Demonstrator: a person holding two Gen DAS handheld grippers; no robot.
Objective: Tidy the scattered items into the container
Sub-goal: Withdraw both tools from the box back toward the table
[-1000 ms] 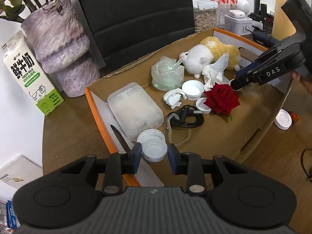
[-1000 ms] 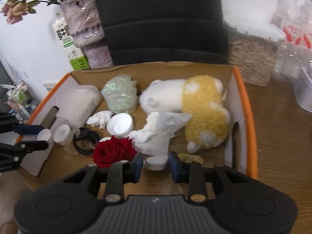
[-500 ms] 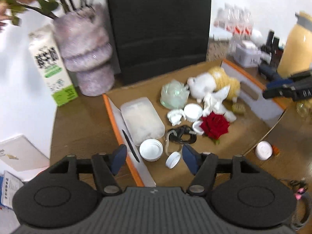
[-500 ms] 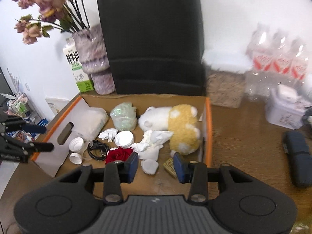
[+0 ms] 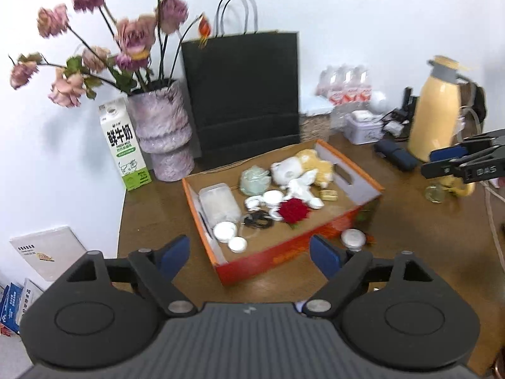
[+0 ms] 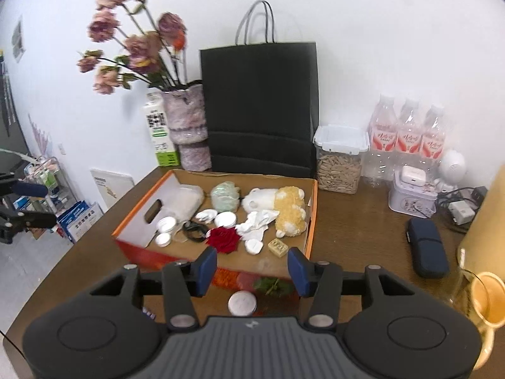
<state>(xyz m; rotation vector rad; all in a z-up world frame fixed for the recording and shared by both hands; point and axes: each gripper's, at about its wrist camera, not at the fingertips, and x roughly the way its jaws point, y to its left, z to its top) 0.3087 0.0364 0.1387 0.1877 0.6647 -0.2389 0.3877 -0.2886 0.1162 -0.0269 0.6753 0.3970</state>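
The orange cardboard box [image 5: 284, 255] holds a red rose [image 5: 293, 210], a white and yellow plush toy [image 5: 303, 167], white lids [image 5: 224, 230], a small white cap [image 5: 237, 244] and a black cable [image 5: 257, 221]. My left gripper [image 5: 249, 252] hangs high above the box's near corner, its jaws opening wide with nothing between them. My right gripper [image 6: 252, 265] hovers over the box's front wall [image 6: 176, 257], jaws opening and empty. One white cap [image 6: 242, 303] lies on the table outside the box, beside green leaves.
Behind the box stand a black paper bag [image 5: 243, 94], a vase of flowers [image 5: 161, 132] and a milk carton [image 5: 123, 145]. To the right are a seed jar [image 6: 339, 161], water bottles [image 6: 407, 132], a dark case [image 6: 427, 249] and a yellow flask [image 5: 438, 117].
Both grippers have drawn back and risen away from the box, and their jaws have spread. A small white cap now lies in the box's near corner.
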